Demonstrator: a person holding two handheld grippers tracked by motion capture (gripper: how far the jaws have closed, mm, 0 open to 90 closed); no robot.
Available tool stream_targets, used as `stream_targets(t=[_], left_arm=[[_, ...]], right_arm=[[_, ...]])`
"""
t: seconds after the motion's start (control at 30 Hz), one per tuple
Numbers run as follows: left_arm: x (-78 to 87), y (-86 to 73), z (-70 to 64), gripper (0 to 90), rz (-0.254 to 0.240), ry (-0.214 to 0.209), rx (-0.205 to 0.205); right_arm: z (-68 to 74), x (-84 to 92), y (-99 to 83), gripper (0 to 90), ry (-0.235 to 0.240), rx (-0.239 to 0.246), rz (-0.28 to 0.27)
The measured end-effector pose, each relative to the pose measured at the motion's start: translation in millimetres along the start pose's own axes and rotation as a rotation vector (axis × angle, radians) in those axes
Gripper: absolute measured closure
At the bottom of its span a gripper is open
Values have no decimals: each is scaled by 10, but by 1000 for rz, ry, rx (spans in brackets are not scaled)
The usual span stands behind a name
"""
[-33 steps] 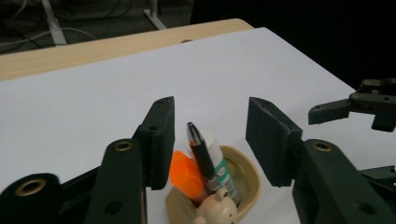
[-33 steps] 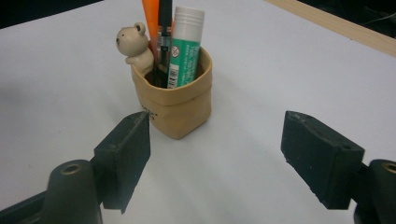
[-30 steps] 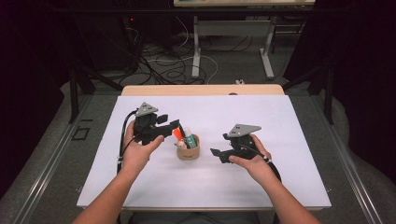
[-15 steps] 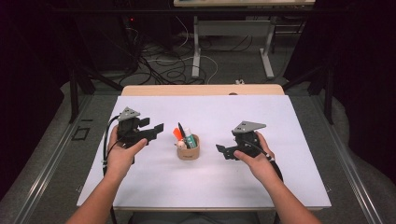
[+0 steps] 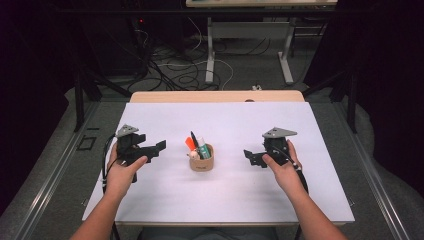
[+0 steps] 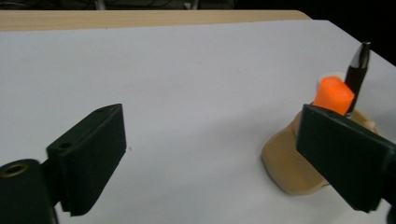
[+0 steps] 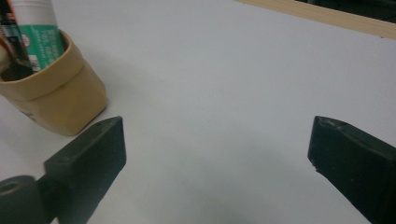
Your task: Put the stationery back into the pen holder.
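A small tan cup stands mid-table, holding an orange marker, a black pen and a green-labelled tube. My left gripper hovers to its left, pointing at it. Its jaws have just been opening and now stand open with nothing between them. In the left gripper view the cup sits off to the right, partly behind the right jaw. My right gripper is to the cup's right; its jaws too have just been opening and are empty. In the right gripper view the cup stands at upper left.
A white sheet covers most of the wooden table. Beyond the far edge, cables and metal table legs lie on a dark floor. A cable trails from the left gripper.
Both hands have drawn back from the cup, the left one leftward and lower, the right one rightward. Both pairs of jaws have spread wider.
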State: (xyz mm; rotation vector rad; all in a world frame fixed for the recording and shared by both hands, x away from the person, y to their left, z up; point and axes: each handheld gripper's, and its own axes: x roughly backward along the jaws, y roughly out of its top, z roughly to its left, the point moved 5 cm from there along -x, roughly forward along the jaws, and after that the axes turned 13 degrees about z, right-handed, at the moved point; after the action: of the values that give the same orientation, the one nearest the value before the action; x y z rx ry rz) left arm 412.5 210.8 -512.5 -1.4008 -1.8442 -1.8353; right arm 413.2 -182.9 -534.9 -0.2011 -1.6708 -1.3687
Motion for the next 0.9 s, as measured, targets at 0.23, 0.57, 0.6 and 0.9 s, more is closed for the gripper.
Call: stream_targets(t=[0.23, 0.57, 0.6, 0.9], left_arm=[[-35, -84, 127, 5, -13, 30, -1], [-102, -211, 281, 5, -14, 39, 27], [-117, -224, 293, 5, -12, 44, 20], [-193, -302, 398, 7, 25, 91, 42]], right_arm=[[-126, -25, -55, 0, -32, -31, -1], [-352, -81, -162, 0, -79, -83, 6], [-365, -83, -171, 0, -82, -92, 8], [-427, -100, -206, 0, -103, -107, 17]])
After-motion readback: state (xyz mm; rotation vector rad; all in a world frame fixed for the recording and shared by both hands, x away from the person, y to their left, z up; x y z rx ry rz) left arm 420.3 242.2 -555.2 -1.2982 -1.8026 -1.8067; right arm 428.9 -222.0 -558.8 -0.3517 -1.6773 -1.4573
